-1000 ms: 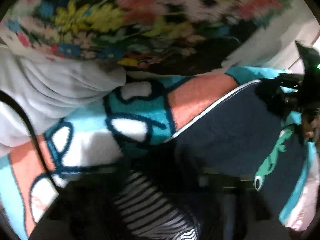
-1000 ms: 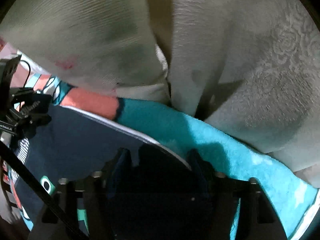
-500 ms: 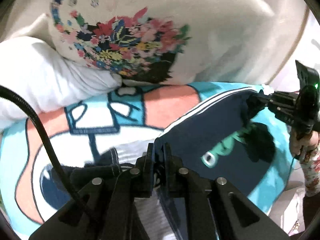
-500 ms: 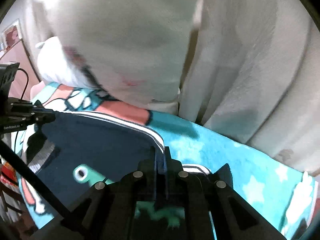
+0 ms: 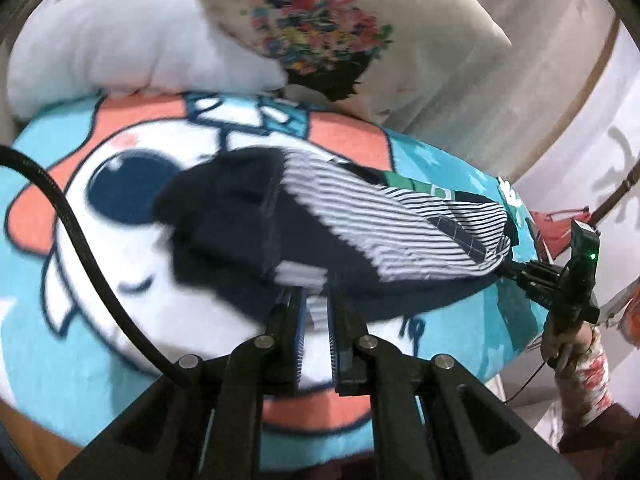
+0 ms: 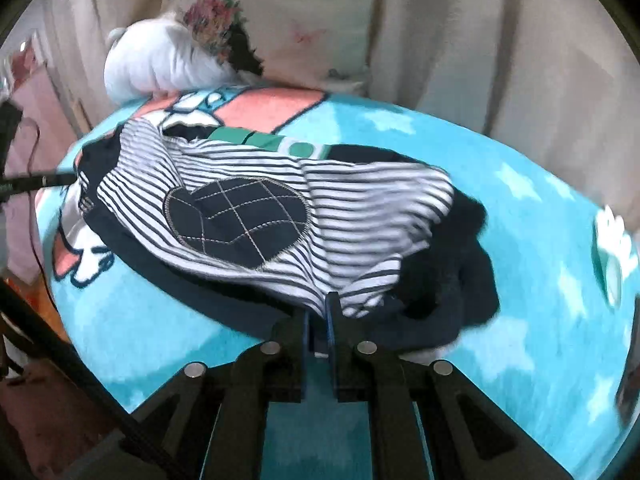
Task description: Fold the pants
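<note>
A: Where were the pants?
B: Spread on the turquoise blanket, below the floral pillow.
A: Claw status?
B: Left claw and right claw each clamped on a pants edge.

Both grippers are matte black. The left gripper has two angular linkage arms studded with round silver screws, blue-edged pads on its fingers, and a thick braided black cable. The right gripper matches it; its housing carries a small green light. The hand wears a white sleeve with red flowers.
</note>
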`<action>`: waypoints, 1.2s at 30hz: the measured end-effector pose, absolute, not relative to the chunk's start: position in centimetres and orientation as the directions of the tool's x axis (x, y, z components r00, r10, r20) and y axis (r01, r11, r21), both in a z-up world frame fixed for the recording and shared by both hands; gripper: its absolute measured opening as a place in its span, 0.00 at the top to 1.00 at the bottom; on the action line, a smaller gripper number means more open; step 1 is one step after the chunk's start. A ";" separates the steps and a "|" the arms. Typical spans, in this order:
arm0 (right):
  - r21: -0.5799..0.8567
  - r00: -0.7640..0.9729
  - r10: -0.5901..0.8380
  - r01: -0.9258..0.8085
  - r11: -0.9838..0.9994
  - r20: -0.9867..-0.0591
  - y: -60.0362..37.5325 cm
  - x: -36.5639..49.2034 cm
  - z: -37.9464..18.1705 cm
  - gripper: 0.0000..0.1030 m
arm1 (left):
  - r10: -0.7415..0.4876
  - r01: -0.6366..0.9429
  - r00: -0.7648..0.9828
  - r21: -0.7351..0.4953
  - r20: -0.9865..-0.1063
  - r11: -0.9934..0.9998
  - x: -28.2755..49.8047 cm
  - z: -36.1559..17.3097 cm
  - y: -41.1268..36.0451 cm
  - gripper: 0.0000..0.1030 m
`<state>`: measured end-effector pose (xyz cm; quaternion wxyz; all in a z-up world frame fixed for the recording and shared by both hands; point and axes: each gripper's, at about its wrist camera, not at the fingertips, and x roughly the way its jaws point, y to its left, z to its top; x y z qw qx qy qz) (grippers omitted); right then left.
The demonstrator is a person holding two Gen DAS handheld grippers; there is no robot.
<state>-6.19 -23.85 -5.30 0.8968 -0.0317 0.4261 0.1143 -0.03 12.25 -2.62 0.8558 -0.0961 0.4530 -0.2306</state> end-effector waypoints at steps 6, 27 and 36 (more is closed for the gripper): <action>0.115 0.678 0.174 -0.132 0.985 -0.714 -26.7 -8.2 -3.3 0.53 | -0.482 0.251 0.576 -0.418 -0.660 0.873 -2.5 -1.5 15.3 0.48; 0.231 0.714 -0.029 0.264 0.937 -0.699 -33.6 -5.5 -4.0 0.92 | -0.484 0.226 0.574 -0.440 -0.660 0.869 -0.2 -1.0 12.6 0.45; 0.472 0.797 0.138 0.199 0.859 -0.588 -35.8 -8.1 -3.6 0.40 | -0.548 0.300 0.492 -0.459 -0.677 0.836 3.6 -2.6 5.7 0.40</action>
